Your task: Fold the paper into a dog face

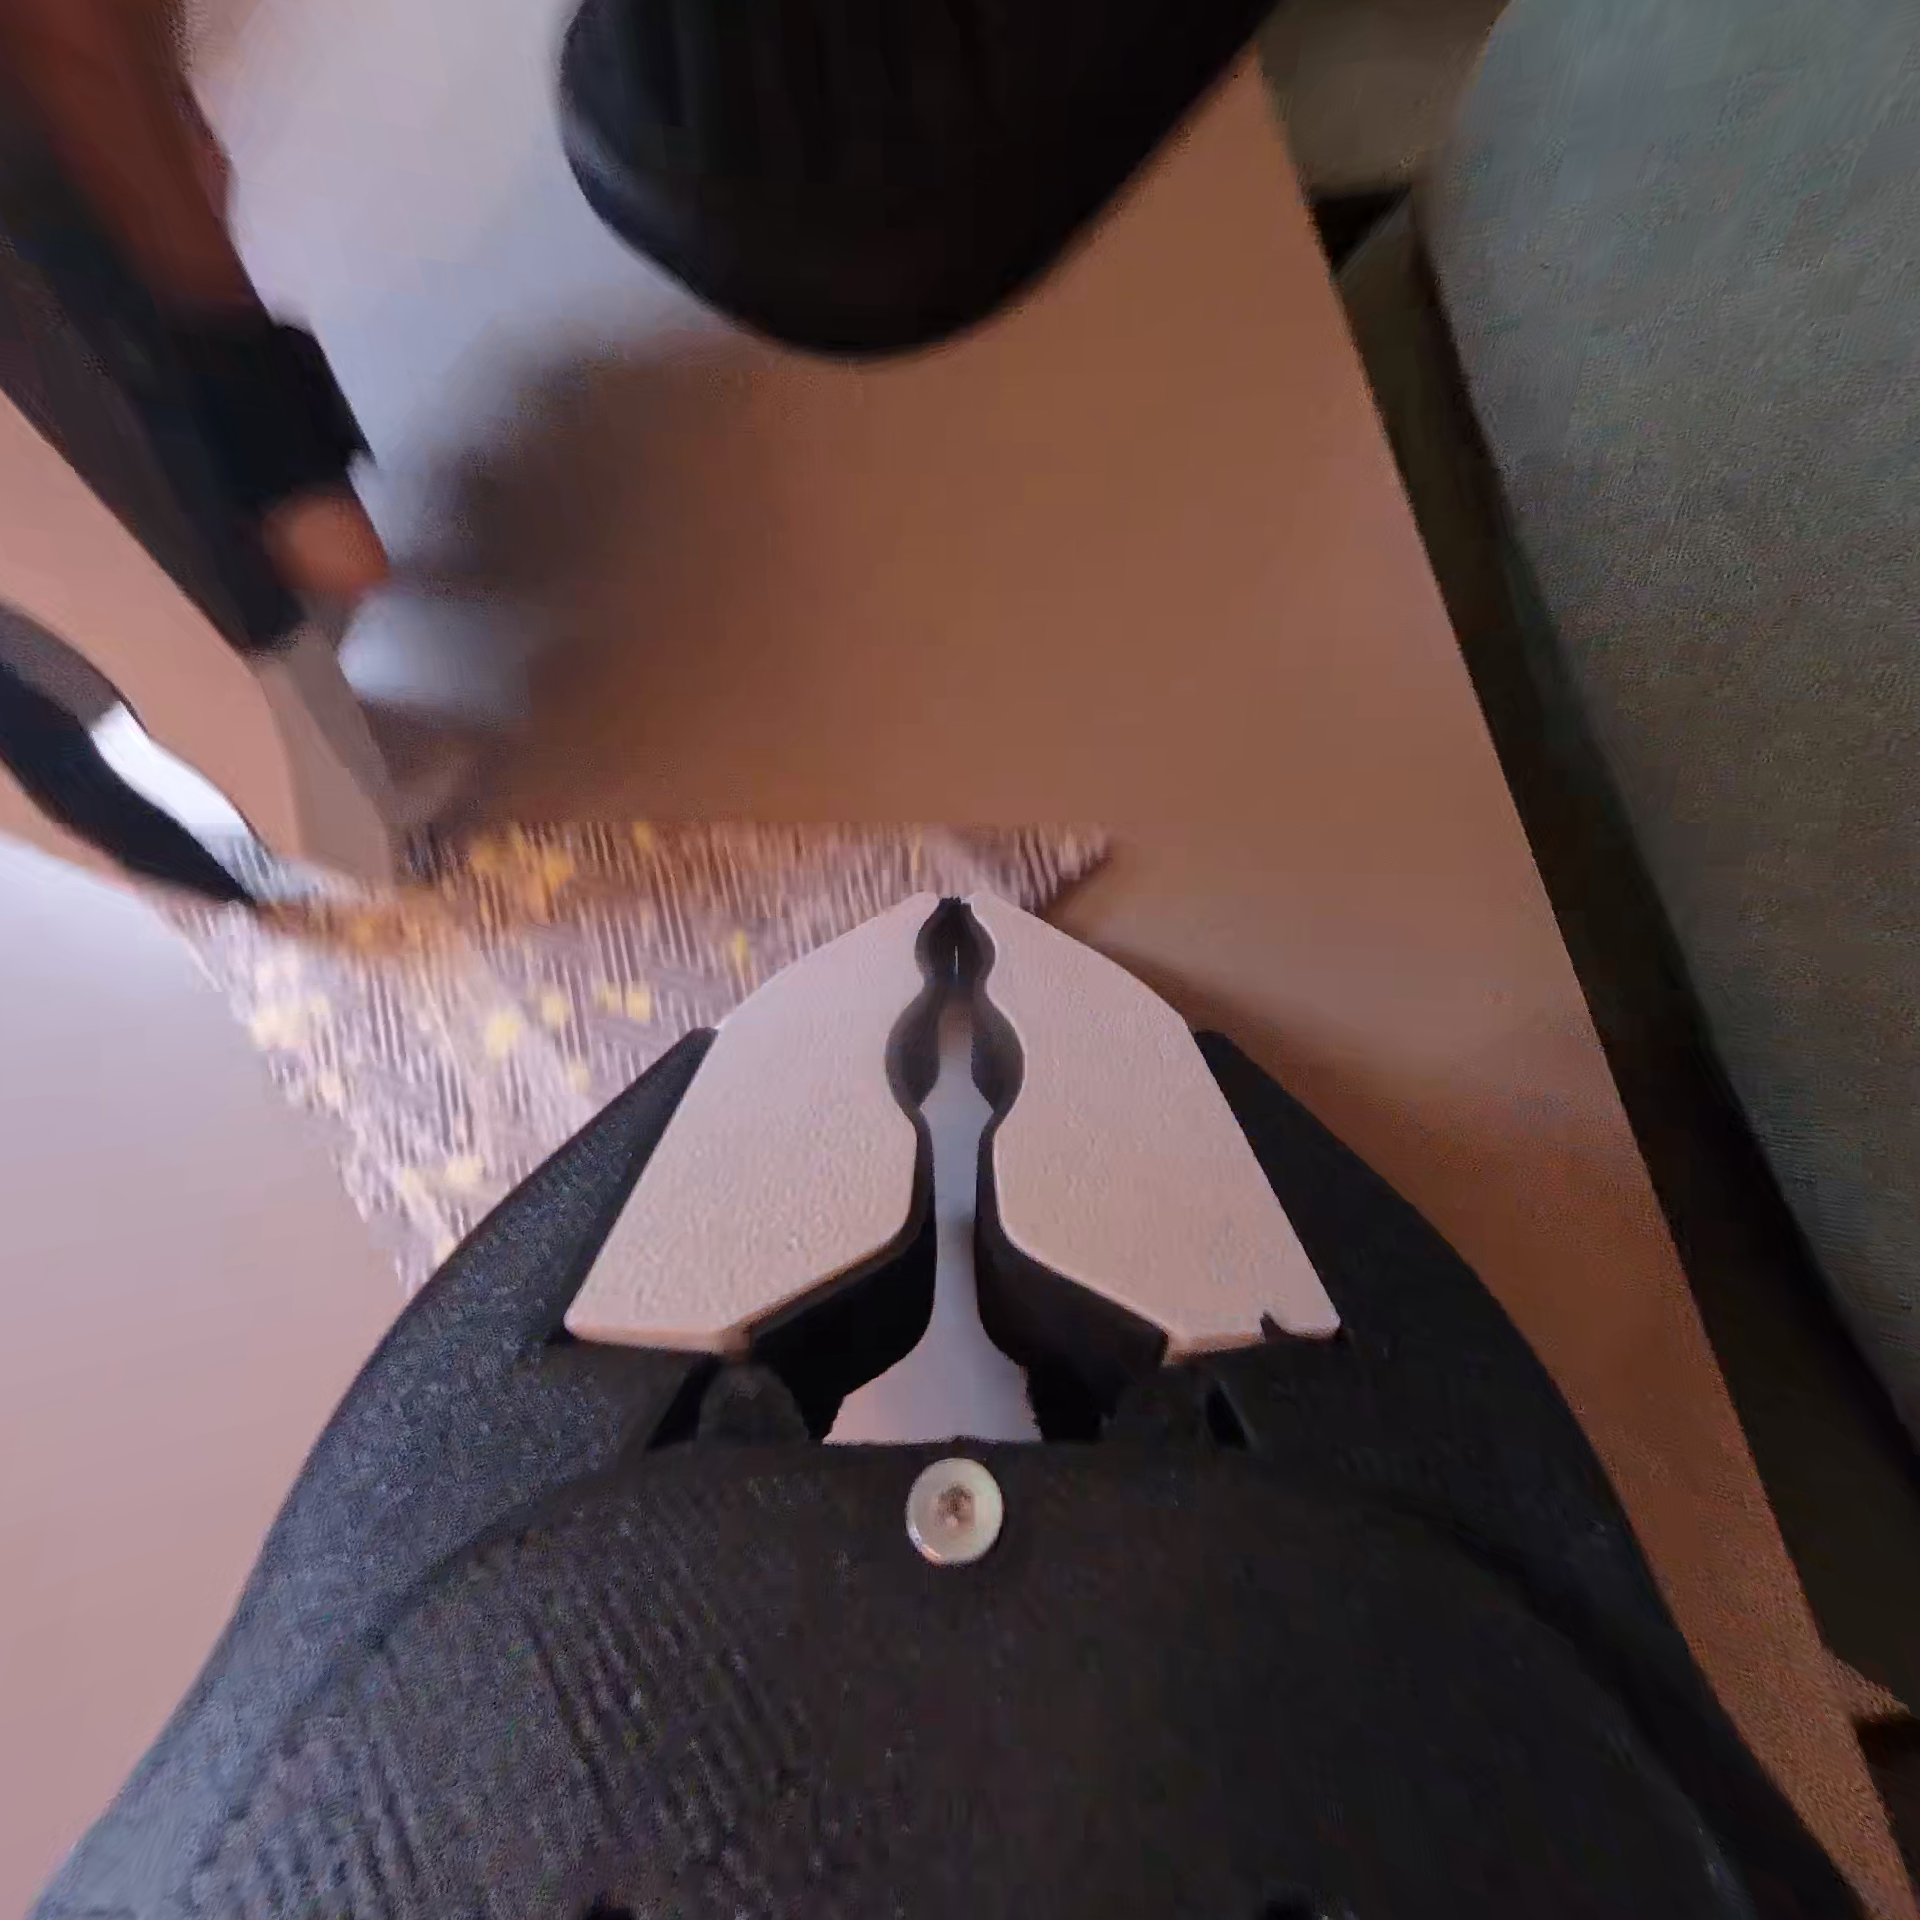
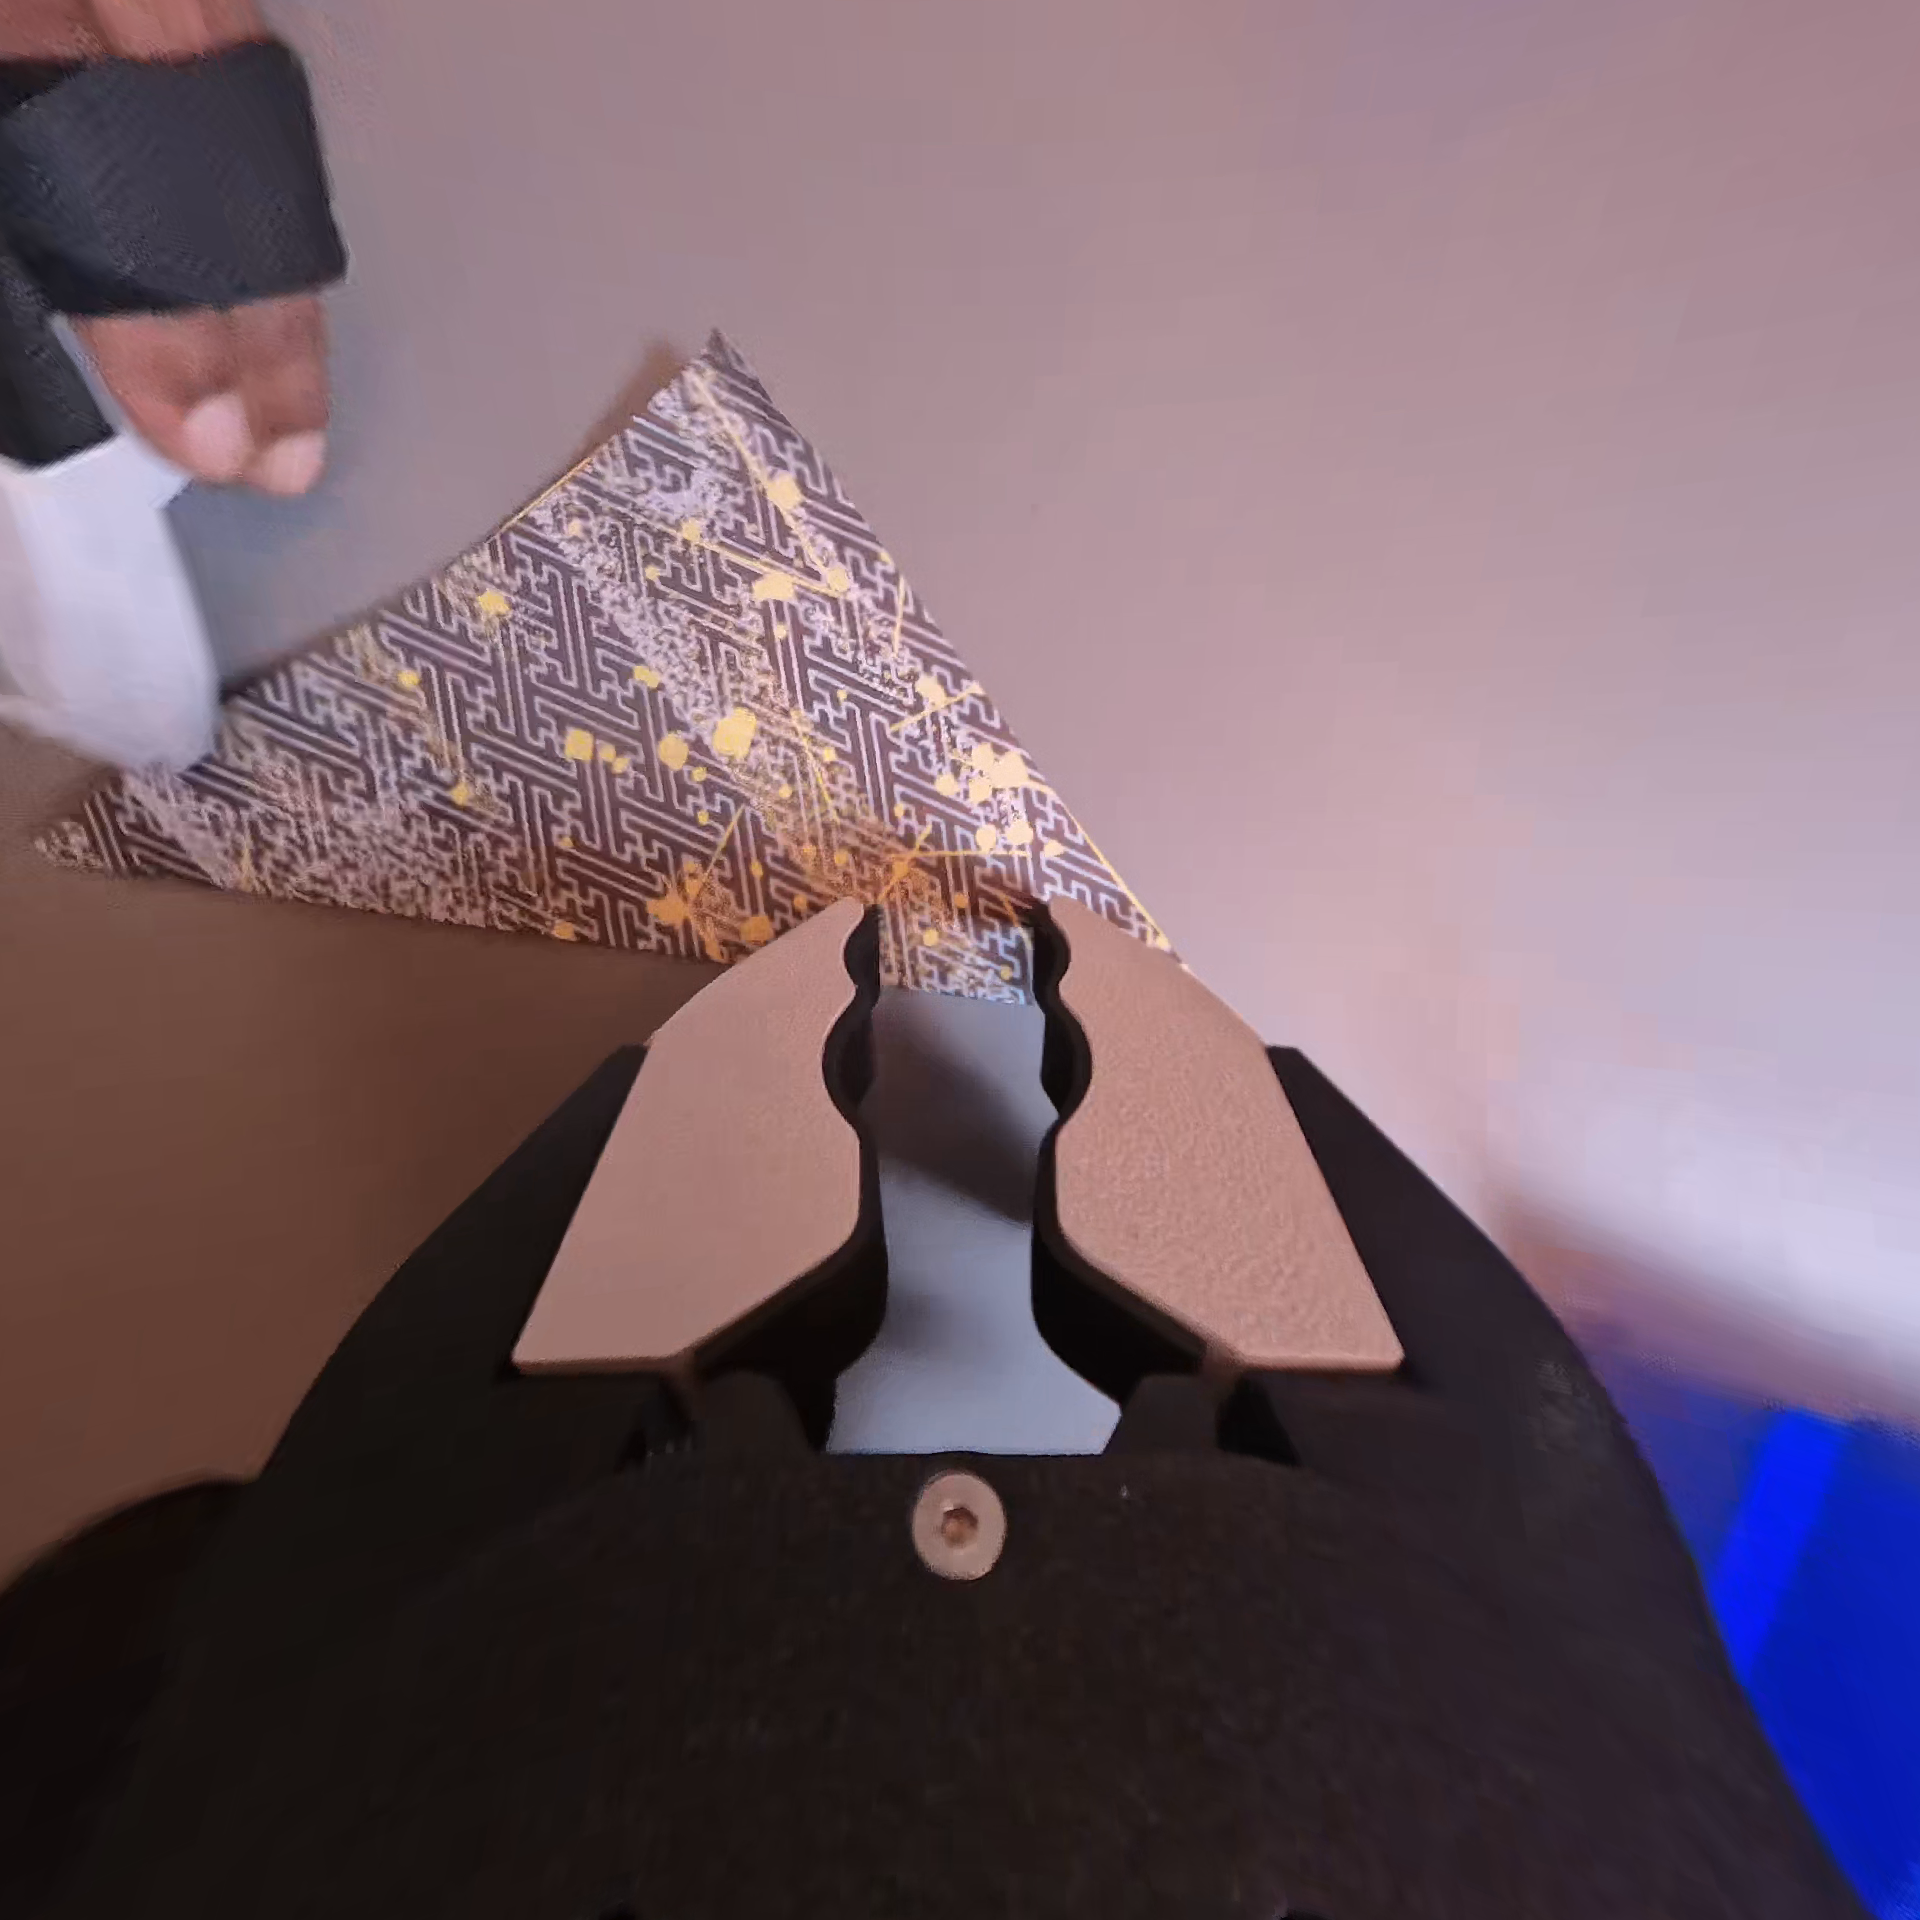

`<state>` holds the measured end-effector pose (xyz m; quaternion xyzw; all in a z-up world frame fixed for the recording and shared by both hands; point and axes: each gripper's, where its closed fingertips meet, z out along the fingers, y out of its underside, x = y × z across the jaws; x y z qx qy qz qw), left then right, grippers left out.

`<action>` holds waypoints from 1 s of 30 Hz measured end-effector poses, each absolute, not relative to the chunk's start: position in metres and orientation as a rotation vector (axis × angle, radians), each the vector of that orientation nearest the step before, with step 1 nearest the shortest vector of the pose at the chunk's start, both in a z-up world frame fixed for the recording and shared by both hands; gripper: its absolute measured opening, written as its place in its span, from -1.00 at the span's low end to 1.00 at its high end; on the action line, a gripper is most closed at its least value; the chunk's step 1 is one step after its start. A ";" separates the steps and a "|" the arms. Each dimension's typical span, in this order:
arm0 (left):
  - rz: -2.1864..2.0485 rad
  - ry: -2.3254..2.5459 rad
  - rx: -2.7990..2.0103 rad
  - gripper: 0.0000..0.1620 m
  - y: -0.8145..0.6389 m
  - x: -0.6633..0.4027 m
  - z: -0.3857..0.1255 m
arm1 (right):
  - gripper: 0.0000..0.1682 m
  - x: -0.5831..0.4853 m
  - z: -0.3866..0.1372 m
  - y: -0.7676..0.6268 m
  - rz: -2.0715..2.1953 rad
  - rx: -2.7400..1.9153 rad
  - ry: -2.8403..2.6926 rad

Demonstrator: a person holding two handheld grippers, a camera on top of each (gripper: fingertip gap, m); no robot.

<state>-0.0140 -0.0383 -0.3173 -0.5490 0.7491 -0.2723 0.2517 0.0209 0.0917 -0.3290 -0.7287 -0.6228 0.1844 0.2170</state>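
The patterned paper [image 2: 644, 707], grey with gold splashes, lies folded into a triangle on the beige table [image 2: 1351, 520]. My right gripper [image 2: 951, 920] is open, and its fingers straddle the paper's near corner. My left gripper [image 1: 954, 914] is shut, with its tips at the edge of the blurred paper [image 1: 499, 997], close to a corner. I cannot tell whether it pinches the paper. In the right wrist view a white finger [image 2: 114, 623] of the left gripper rests at the paper's left edge, below a hand [image 2: 229, 405]. The right gripper's blurred fingers [image 1: 436, 665] show at the paper's far side.
A large black rounded object [image 1: 883, 156] hangs over the table's far part [image 1: 1039, 623]. A grey-green upholstered seat [image 1: 1714, 727] stands beyond the table's right edge. A blurred blue patch [image 2: 1787, 1507] shows at the lower right.
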 end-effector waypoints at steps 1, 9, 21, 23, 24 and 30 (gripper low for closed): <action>-0.791 1.974 -1.479 -1.00 -0.028 -0.011 -0.308 | -0.65 0.013 -0.329 0.100 0.511 -1.986 -1.724; -0.454 1.700 -1.674 -1.00 0.110 -0.061 -0.318 | -0.41 -0.010 -0.291 0.124 0.589 -1.919 -1.351; -0.400 1.314 -1.715 -1.00 0.158 -0.099 -0.275 | -0.06 -0.123 -0.316 0.055 0.573 -1.889 -1.689; -0.427 1.249 -1.720 -1.00 0.160 -0.111 -0.266 | -0.15 -0.127 -0.327 0.061 0.514 -1.939 -1.746; -0.427 1.227 -1.711 -1.00 0.161 -0.117 -0.261 | -0.25 -0.130 -0.329 0.060 0.539 -1.954 -1.761; -0.490 1.241 -1.686 -0.97 0.154 -0.127 -0.257 | -0.88 -0.114 -0.329 0.044 0.575 -1.835 -2.003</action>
